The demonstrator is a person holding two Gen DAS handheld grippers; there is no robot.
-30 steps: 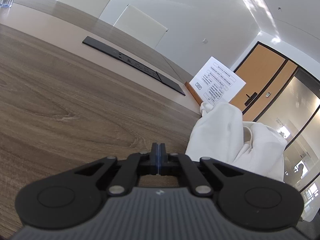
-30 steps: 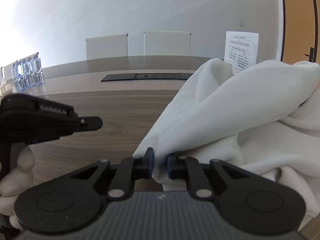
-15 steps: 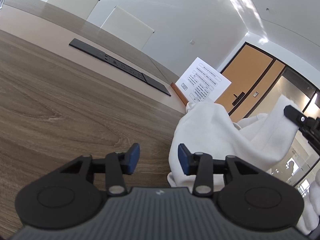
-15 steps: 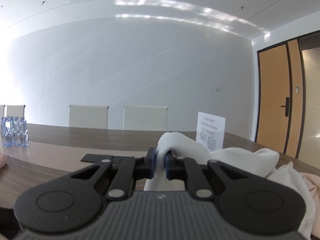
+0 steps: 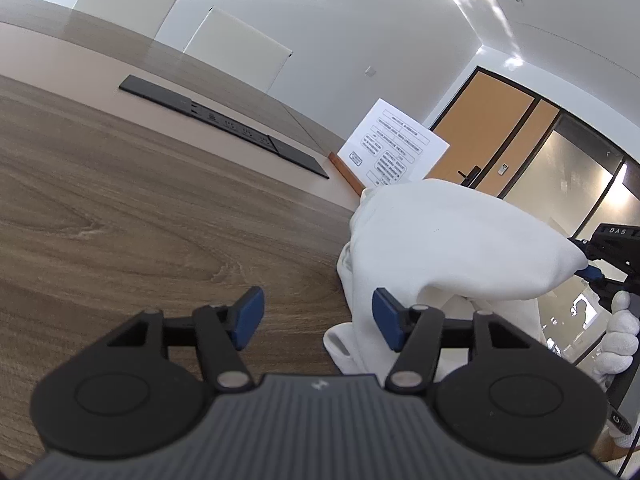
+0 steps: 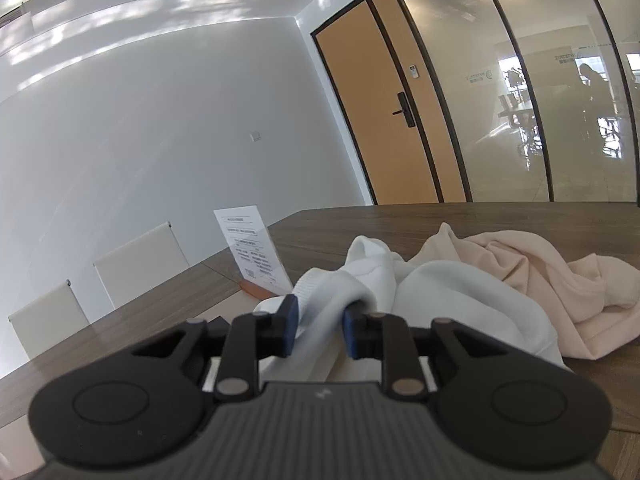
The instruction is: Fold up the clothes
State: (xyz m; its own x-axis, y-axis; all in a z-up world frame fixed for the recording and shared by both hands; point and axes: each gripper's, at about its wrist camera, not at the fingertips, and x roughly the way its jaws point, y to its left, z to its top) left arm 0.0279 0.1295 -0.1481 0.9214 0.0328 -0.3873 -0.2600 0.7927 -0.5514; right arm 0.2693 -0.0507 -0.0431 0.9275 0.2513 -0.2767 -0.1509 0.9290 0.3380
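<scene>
White sweatshirt (image 5: pixel 452 248) heaped right of centre on wooden table (image 5: pixel 120 208); left gripper (image 5: pixel 318 318) jaws opening, bare table between them. Right view: right gripper (image 6: pixel 318 322) lower centre, jaws opening around sweatshirt fold, pink garment (image 6: pixel 532 268) right.

White walls (image 6: pixel 160 128), an orange door (image 6: pixel 384 92), glass panels (image 6: pixel 540 100); two white chairs (image 5: pixel 236 44) stand behind the wooden surface (image 5: pixel 100 208).
</scene>
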